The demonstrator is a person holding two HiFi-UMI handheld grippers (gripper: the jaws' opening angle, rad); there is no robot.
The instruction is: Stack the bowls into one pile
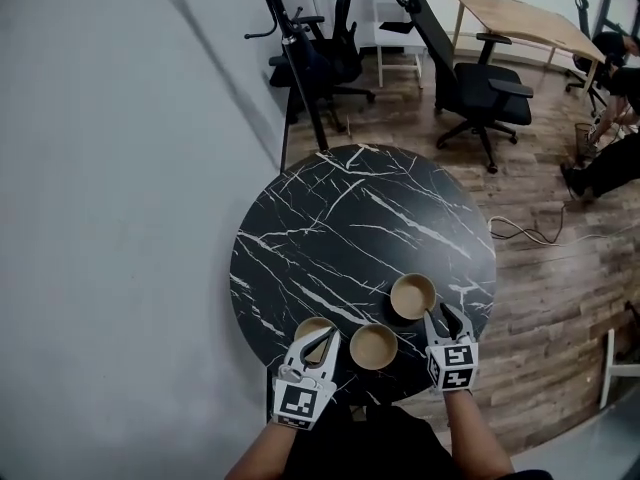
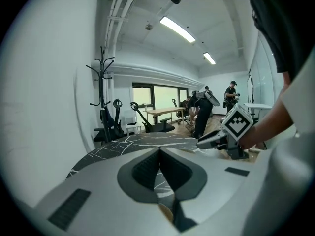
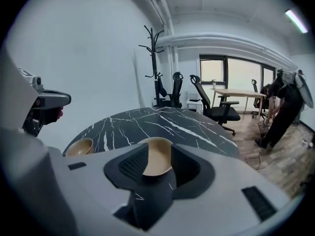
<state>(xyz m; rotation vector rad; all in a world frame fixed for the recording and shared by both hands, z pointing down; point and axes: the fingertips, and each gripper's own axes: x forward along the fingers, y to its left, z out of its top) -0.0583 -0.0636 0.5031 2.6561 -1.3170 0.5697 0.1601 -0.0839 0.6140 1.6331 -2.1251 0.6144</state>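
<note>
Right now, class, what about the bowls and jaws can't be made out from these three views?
- Left bowl: head view, partly covered by the left gripper; left gripper view shows only a sliver under shut jaws.
- Right bowl: right gripper view, base hidden by the open right gripper; contact unclear.

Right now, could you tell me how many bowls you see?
3: the left bowl partly under the left gripper, the middle bowl beside it, the right bowl just ahead of the right gripper. No others show.

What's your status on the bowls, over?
Left gripper shut, tip over left bowl. Right gripper open, facing right bowl, no grip. Middle bowl apart; none stacked. Nothing in the way.
</note>
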